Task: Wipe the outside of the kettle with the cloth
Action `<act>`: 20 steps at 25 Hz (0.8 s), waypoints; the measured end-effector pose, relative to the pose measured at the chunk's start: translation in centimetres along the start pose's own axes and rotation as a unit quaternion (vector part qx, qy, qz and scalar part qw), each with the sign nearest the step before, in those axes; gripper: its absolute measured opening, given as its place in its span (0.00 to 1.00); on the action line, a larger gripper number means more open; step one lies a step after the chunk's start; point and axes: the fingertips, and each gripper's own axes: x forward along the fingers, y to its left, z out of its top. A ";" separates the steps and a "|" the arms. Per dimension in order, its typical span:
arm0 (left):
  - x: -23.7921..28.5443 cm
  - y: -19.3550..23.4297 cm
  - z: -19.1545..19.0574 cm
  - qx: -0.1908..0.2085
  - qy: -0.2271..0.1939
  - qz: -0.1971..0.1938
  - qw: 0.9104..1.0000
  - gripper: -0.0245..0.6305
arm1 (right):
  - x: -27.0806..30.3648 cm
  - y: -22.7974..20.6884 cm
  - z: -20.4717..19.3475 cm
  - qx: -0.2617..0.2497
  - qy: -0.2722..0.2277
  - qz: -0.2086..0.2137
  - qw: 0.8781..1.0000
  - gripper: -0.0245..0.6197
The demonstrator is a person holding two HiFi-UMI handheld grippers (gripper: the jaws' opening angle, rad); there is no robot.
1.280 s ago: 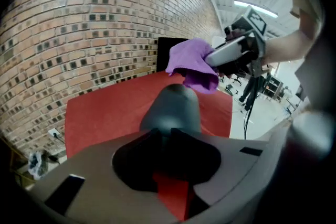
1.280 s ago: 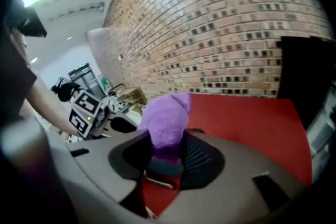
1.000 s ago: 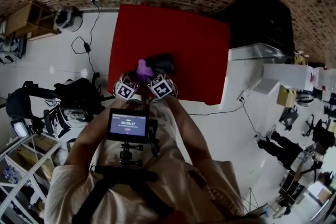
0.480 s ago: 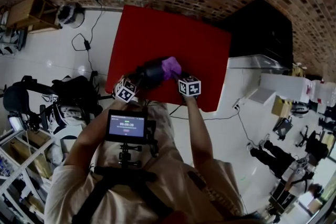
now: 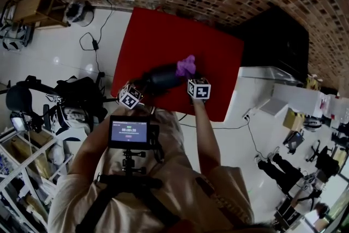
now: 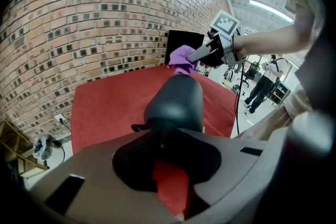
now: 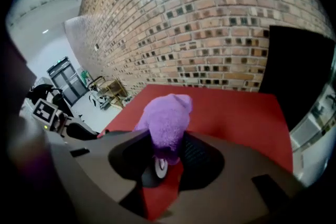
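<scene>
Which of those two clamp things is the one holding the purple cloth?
The right gripper: the purple cloth is pinched between its jaws, while the left gripper is clamped on the dark kettle instead.

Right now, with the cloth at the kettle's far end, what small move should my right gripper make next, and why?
Probably draw the cloth back along the kettle toward the left gripper: the right gripper pinches it at the far end, while the left steadies the kettle.

Right gripper: jaws clamped on bunched purple cloth, cloth standing up past fingertips. Red table beneath. Brick wall behind. Black cabinet at right.
</scene>
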 end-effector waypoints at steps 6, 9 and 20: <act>0.0 -0.7 -0.4 0.038 0.015 -0.004 0.999 0.14 | 1.0 16.8 2.0 -0.153 0.063 0.173 0.971 0.27; 0.1 -0.5 -0.8 0.039 0.018 -0.001 0.999 0.14 | 4.8 19.2 -2.6 -0.235 0.172 0.186 0.938 0.27; -0.1 -0.5 0.1 0.076 0.008 -0.011 0.997 0.14 | 2.9 3.6 -3.1 -0.072 0.197 0.116 0.971 0.28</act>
